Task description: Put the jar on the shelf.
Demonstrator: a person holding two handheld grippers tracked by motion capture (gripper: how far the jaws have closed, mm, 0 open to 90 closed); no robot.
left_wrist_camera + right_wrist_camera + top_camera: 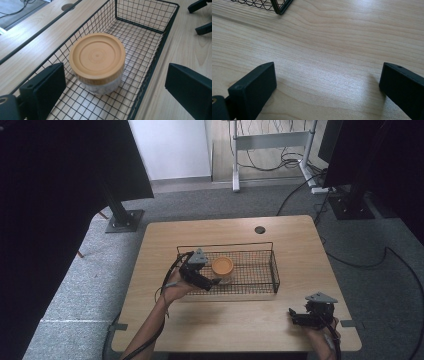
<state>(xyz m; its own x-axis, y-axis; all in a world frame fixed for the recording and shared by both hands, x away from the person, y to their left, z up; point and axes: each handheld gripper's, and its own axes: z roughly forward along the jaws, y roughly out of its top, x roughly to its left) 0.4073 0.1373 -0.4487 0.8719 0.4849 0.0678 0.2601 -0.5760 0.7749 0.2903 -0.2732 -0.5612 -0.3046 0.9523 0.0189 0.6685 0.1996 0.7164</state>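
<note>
A small jar [98, 65] stands upright on the mesh floor of a black wire basket [160, 53], at the basket's left end as the high view shows it. Its lid [97, 55] is orange-tan, round and flat, with faint raised rings and a small dot at the centre. Below the lid the body looks clear or whitish; what is inside cannot be told.

The left gripper [112, 87] has its jaws spread wide. The jar is just ahead of the fingers and between their lines, nearer to the left finger [47, 86], and touches neither. The left finger hangs over the basket mesh; the right finger [190, 88] is outside the basket's near rim, above the wooden table [180, 50].

The right gripper [325, 87] is also wide apart, with nothing between its fingers but bare table. A corner of the basket lies well ahead of its left finger [253, 87]. In the high view this gripper [295, 316] sits near the table's front right corner, well apart from the jar [222, 268].
</note>
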